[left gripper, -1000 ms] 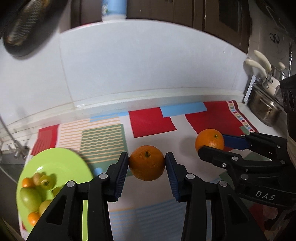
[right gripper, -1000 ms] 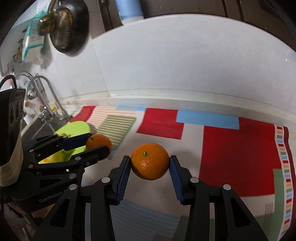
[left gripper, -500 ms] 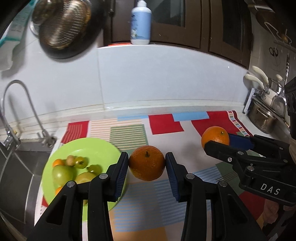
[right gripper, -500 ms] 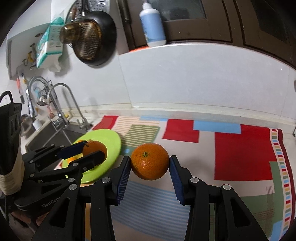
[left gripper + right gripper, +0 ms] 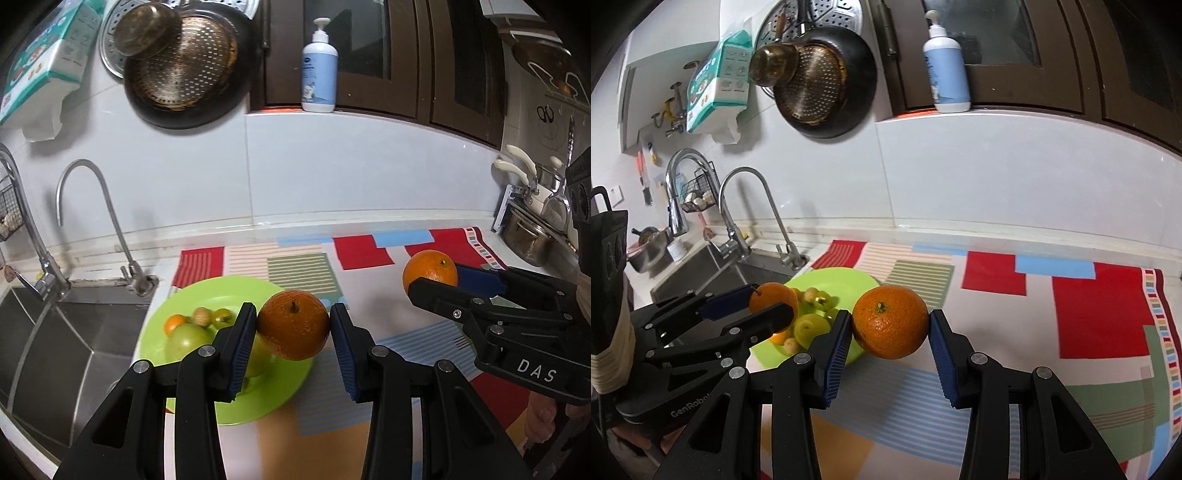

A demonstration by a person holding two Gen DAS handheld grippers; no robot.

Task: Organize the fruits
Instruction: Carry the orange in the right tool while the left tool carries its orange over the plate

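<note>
Pinching one orange (image 5: 293, 325) between blue pads, left gripper (image 5: 293, 334) holds it in air above right edge of green plate (image 5: 236, 291). Right gripper (image 5: 891, 334) clamped on second orange (image 5: 890, 321) — raised over striped mat (image 5: 1100, 314), just right of plate. Plate holds small fruits (image 5: 186, 334) — green apple, tiny oranges — beside sink (image 5: 55, 339).

left tool (image 5: 293, 325) | raised, now over green plate (image 5: 236, 402) || right tool (image 5: 890, 326) | raised, nearer plate's edge
</note>
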